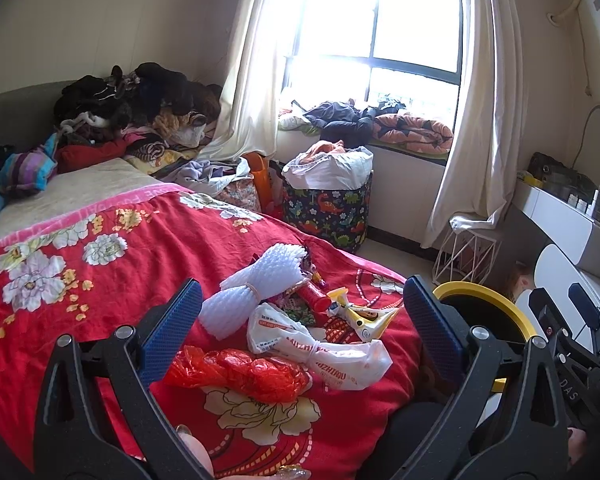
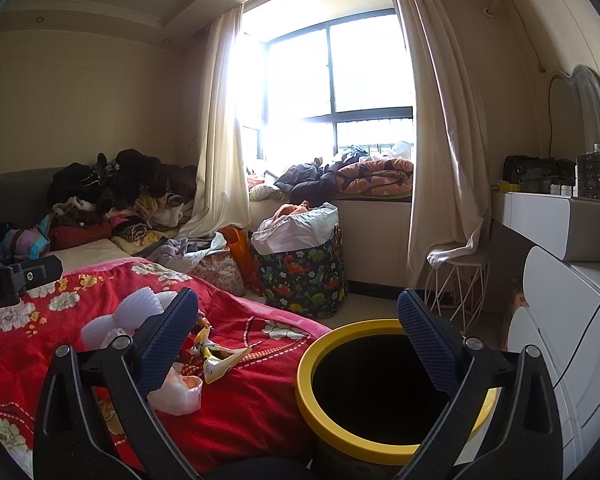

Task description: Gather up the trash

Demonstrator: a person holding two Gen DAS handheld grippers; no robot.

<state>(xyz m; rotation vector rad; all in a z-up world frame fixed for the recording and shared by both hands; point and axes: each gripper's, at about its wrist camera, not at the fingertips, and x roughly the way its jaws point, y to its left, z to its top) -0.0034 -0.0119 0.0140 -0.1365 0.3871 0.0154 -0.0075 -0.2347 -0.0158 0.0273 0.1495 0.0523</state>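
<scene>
trash (image 1: 300, 328) ahead of gripper (image 1: 302, 320) (spread wide)

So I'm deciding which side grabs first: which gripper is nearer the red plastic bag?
Left. The left gripper hangs open right over the red plastic bag on the bed. The right gripper is off to the side, open above the yellow-rimmed bin.
</scene>
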